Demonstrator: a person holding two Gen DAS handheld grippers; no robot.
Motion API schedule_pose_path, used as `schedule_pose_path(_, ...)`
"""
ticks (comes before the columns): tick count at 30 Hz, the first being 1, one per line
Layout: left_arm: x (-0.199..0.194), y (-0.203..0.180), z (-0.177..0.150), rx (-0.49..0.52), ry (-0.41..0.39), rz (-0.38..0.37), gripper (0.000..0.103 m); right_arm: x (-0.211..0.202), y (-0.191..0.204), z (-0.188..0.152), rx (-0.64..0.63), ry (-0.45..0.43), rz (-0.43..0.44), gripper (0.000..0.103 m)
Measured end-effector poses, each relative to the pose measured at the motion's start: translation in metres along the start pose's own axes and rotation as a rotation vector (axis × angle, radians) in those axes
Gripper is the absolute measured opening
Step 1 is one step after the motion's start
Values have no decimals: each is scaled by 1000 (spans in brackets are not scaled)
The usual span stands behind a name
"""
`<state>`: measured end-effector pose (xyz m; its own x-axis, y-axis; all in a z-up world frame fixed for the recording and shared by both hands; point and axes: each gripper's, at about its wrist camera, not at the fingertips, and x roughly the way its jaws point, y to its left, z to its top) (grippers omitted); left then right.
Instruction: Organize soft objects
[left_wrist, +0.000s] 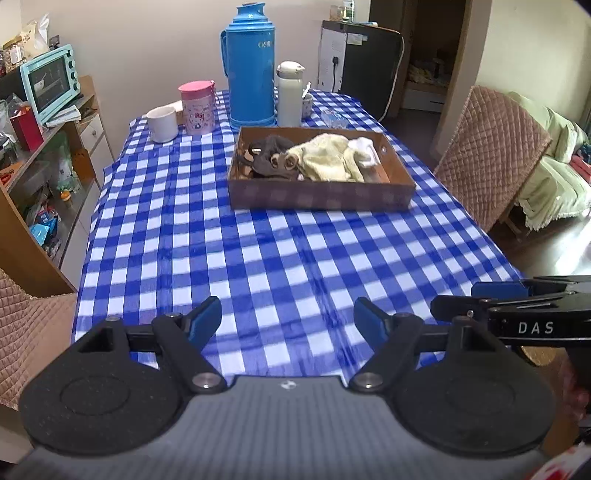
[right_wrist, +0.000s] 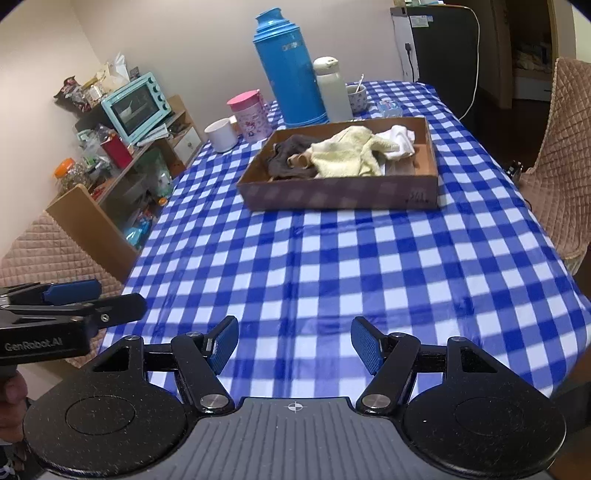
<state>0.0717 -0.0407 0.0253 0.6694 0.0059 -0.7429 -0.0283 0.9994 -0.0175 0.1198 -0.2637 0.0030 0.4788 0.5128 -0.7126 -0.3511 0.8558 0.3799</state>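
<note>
Left wrist: blue-checked tablecloth (left_wrist: 258, 258), quilted chair (left_wrist: 491, 155) alongside.

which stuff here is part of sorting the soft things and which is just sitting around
Part of the job:
cardboard tray
dark brown cloth
pale yellow towel
white cloth

Just lying about:
blue thermos
white flask
pink cup
white mug
small cup with spoon

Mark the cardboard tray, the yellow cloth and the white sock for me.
cardboard tray (left_wrist: 321, 195), left wrist view, near front wall.
yellow cloth (left_wrist: 325, 157), left wrist view, middle of the fabric.
white sock (right_wrist: 400, 142), right wrist view, its bunched middle.
</note>
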Motion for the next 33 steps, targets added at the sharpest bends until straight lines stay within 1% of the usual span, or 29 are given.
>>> schedule_pose_path(5, -8, 5, -17, 9, 23, -6, 77, -8, 17, -17, 7, 20, -18, 67)
schedule_pose_path(9, -13, 6, -27, 8, 33, -10, 77, -15, 24, -28, 9, 19, -20, 67)
schedule_pose_path(14, -18, 5, -36, 6, 40, -19, 76, -20, 29, -33, 11, 17, -28, 67)
schedule_pose_path(33, -20, 3, -38, 1, 32, -23, 76, -21, 29, -35, -8, 25, -31, 67)
